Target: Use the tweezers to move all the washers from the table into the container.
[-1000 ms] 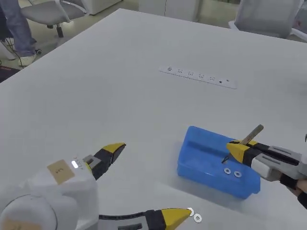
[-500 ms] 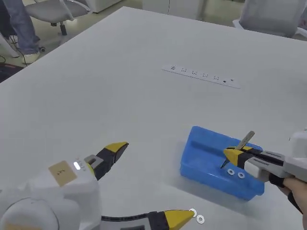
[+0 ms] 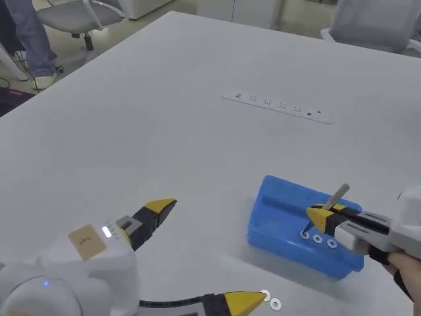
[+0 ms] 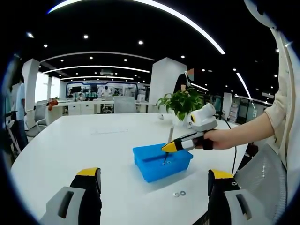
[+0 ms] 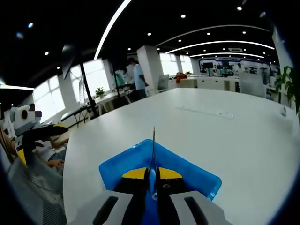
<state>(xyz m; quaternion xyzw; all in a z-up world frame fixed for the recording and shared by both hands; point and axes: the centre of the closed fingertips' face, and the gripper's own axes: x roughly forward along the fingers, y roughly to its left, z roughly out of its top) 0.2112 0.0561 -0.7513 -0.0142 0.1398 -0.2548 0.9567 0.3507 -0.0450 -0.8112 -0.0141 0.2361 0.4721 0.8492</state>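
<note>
Tweezers (image 3: 339,193) are held clamped between the closed jaws of the right gripper (image 3: 318,214). Their tips are lowered into the blue container (image 3: 279,197), just beside three washers (image 3: 318,238) that lie in a row along its near wall. Whether anything is pinched at the tips cannot be told. Two more washers (image 3: 270,300) are left on the white table (image 3: 164,118), close together just in front of the container. They lie right beside one yellow jaw tip of the left gripper (image 3: 202,254), whose jaws are spread wide with nothing between them. The container is set toward the near right of the tabletop, with the bare surface stretching away to its left and beyond it. A power strip (image 3: 276,106) is seen well past the container. The table's left edge runs diagonally across the upper left corner, and an office chair (image 3: 72,20) is parked beyond it.
</note>
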